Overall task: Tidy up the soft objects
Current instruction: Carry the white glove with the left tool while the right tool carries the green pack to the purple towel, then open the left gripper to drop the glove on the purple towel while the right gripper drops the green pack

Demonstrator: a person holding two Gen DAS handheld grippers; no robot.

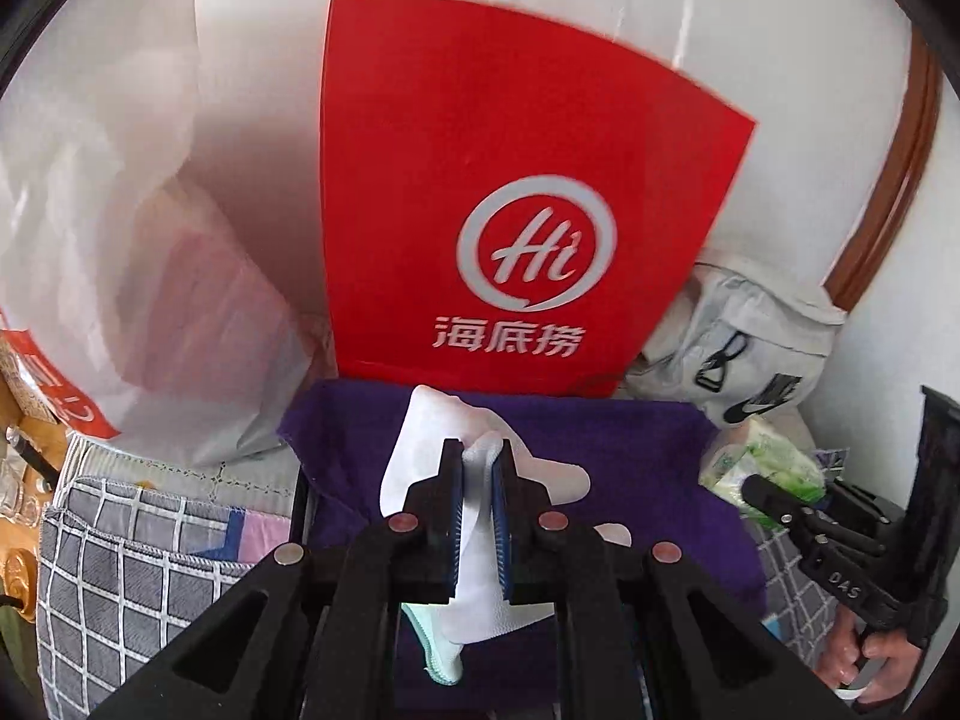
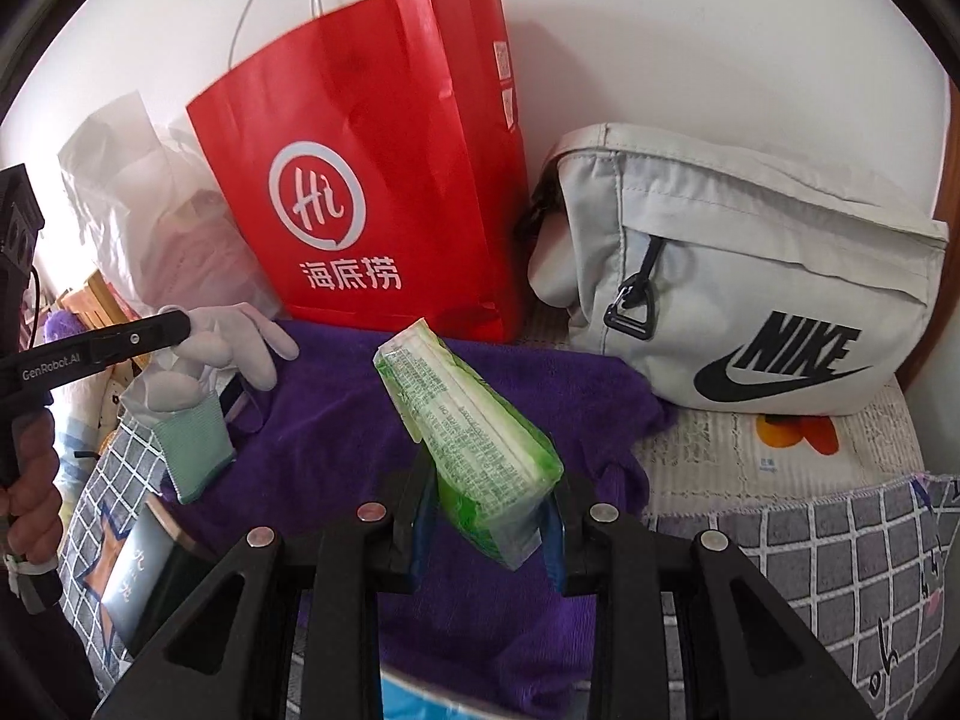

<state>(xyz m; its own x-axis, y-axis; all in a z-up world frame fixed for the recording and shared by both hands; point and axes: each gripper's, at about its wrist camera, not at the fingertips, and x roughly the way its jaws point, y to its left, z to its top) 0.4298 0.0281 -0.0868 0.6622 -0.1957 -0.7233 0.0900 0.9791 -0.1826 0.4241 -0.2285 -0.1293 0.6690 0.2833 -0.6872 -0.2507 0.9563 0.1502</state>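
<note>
The left gripper [image 1: 477, 468] is pinching a white glove [image 1: 480, 468] with a mint-green cuff, its jaws pressed together on the bunched fabric, and is holding it over the left part of a purple towel [image 1: 630, 438]; in the right wrist view the same glove [image 2: 198, 372] is hanging from the left gripper [image 2: 180, 324], cuff downward, at the towel's left edge. The right gripper [image 2: 489, 516] is clamping the near end of a green-and-white tissue pack [image 2: 474, 432], which is tilting up and away over the middle of the purple towel [image 2: 336, 420]. The towel is lying spread across a cloth-covered surface, with a grey checked cloth [image 2: 840, 546] lying at its right. Behind the towel's far edge a red paper bag [image 2: 372, 180] is standing against the wall, a pale grey Nike bag [image 2: 750, 276] is sitting just right of it, and a translucent plastic bag [image 1: 120, 228] is leaning at its left.
</note>
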